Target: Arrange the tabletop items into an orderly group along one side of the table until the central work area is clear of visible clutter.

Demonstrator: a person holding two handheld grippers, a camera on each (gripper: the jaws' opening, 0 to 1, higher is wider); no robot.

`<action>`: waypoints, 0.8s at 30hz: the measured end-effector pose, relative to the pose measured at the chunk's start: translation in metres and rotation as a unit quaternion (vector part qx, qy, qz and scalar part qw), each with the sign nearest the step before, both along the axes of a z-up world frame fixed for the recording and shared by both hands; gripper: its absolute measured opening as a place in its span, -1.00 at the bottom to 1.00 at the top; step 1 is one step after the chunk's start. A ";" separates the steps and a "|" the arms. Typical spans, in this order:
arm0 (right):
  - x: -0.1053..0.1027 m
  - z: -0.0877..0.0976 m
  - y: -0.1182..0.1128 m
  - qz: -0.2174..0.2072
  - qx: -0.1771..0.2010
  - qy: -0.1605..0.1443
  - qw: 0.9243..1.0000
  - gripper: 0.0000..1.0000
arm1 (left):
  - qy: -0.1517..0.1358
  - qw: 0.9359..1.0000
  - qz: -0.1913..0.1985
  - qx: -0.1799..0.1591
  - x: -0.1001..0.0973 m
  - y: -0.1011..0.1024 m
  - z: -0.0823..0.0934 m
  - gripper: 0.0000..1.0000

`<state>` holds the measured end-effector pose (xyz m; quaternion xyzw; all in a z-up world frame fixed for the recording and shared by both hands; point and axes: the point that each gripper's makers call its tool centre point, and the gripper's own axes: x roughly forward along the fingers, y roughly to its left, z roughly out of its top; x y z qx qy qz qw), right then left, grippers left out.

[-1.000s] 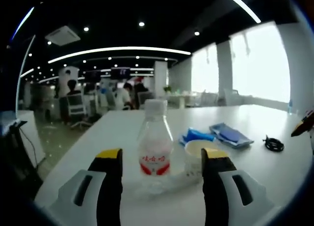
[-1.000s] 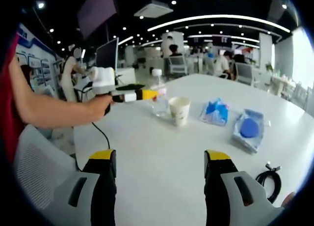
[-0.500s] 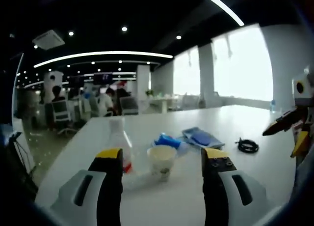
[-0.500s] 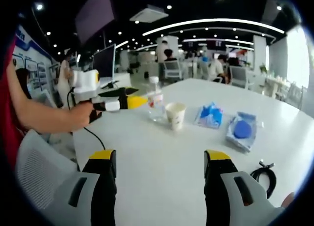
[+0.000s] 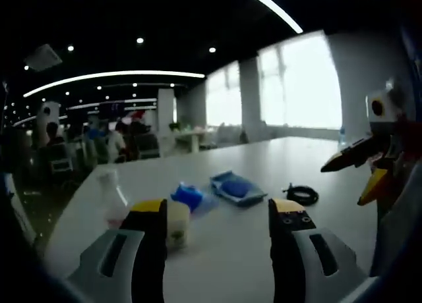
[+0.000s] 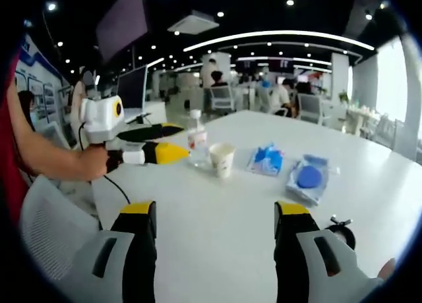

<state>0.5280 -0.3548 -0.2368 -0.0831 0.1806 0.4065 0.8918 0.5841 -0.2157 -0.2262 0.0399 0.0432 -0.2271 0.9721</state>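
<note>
We are holding the left gripper (image 6: 173, 143) beside the water bottle (image 6: 195, 145), jaws parted and empty, and the right gripper (image 6: 214, 240) is hanging over bare table, jaws equally wide and carrying nothing. Working left to right along the white table (image 6: 217, 211), we are facing the bottle, the paper cup (image 6: 221, 160) just beside it, the crumpled blue packet (image 6: 266, 159), the flat pouch with a blue disc (image 6: 305, 178), and a coiled black cable (image 5: 301, 195). To do this step well, we are judging that the left jaws should straddle the bottle low and squarely. The bottle appears capped, though blur limits certainty. Behind, an open office with ceiling light strips and seated people is showing.
</note>
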 end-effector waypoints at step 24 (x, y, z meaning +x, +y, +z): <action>0.102 0.028 -0.005 0.013 0.000 -0.034 0.999 0.35 | 0.007 0.997 -0.043 0.066 0.081 -0.043 0.061 0.08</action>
